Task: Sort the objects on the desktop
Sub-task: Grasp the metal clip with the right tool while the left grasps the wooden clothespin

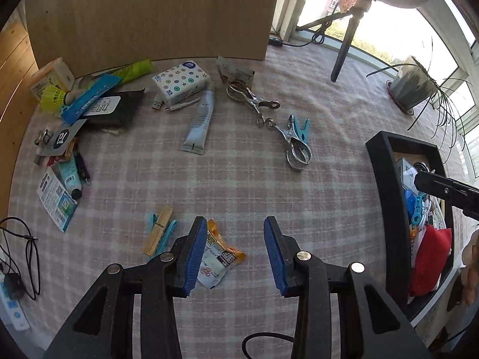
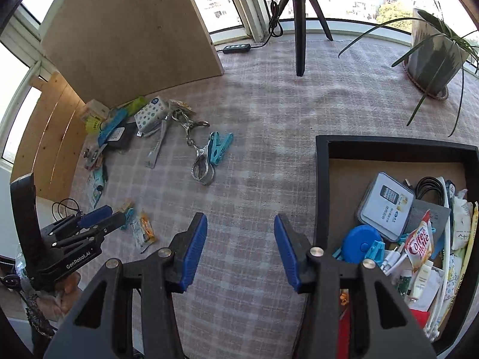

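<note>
The left hand-held gripper (image 1: 235, 251) hangs low over the table (image 1: 239, 179) with its blue pads spread and nothing between them. The snack packet (image 1: 220, 255) lies just ahead at about eleven o'clock, tucked against the left pad, its long axis slanting from ten toward four o'clock. The left is plainly the nearer one; a small shift leftward looks enough to straddle it. The right hand-held gripper (image 2: 241, 248), also spread and empty, hovers beside the black tray (image 2: 321, 179), which sits at its three o'clock, already part filled.
</note>
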Tool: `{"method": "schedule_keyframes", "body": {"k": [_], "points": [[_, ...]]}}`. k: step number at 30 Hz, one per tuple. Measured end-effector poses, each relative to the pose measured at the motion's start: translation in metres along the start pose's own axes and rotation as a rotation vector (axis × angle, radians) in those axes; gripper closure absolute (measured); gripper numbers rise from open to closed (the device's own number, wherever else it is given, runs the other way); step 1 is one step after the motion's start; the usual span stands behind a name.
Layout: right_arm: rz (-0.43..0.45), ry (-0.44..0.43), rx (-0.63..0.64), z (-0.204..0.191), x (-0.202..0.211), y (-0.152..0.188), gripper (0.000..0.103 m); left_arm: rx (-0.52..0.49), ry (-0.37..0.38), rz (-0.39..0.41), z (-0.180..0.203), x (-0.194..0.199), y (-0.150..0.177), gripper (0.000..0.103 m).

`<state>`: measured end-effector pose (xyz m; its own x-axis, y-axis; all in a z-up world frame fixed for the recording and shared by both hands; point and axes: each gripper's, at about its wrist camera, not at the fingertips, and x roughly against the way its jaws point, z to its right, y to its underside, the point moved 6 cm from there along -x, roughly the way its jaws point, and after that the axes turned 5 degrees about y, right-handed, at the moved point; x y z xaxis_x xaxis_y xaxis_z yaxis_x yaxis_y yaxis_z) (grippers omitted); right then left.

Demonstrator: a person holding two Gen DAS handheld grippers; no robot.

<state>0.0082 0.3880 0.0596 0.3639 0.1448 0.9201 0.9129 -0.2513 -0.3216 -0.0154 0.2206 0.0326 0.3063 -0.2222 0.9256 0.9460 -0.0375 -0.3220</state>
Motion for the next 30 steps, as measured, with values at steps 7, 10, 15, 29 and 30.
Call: {"method": "schedule_keyframes", "body": {"k": [7,10,15,29,30], "points": [[-0.052,-0.057,0.042,-0.052,-0.03,-0.019,0.058,0.039,-0.009,-0.034,-0.055,-0.002,0.018,0.075],[-0.077,-0.071,0.044,-0.068,-0.045,-0.027,0.062,0.046,-0.004,-0.051,-0.068,-0.007,0.022,0.077],[-0.114,-0.055,0.068,-0.086,-0.07,-0.037,0.064,0.05,0.002,-0.082,-0.078,-0.016,0.027,0.079],[-0.168,-0.012,0.076,-0.089,-0.108,-0.052,0.064,0.046,0.005,-0.116,-0.081,-0.037,0.026,0.088],[-0.172,-0.007,0.076,-0.088,-0.11,-0.053,0.064,0.043,0.007,-0.116,-0.081,-0.037,0.025,0.089]]}}
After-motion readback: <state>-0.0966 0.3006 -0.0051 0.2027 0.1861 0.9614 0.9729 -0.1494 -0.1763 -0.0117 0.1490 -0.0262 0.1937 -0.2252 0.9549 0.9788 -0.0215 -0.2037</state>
